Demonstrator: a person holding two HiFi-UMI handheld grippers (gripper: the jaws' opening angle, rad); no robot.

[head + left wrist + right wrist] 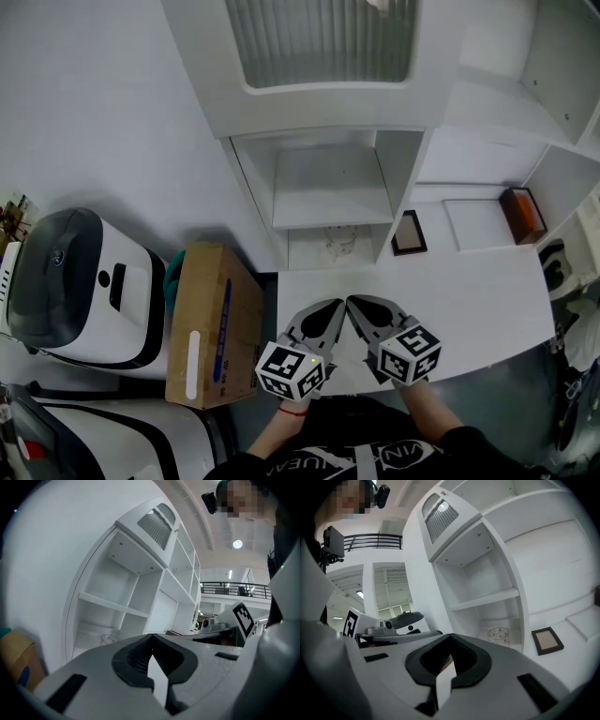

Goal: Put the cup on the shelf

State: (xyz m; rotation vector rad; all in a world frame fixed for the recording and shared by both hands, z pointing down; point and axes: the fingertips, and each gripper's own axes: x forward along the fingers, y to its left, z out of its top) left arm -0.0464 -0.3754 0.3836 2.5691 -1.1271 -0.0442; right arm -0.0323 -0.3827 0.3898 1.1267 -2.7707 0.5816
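The cup [342,243] is clear glass and stands in the bottom compartment of the white shelf unit [330,216], on the white table [469,300]. It also shows as the small cup [109,639] in the left gripper view and as the cup [498,634] in the right gripper view. My left gripper [338,303] and right gripper [351,301] rest side by side near the table's front edge, well short of the cup. Both are shut with nothing between the jaws. In their own views the left gripper [151,641] and right gripper [450,639] point toward the shelf.
A dark picture frame [409,232] lies right of the shelf's bottom compartment. An orange-brown box [522,214] sits further right. A cardboard box [211,323] and a white and grey appliance [80,286] stand left of the table.
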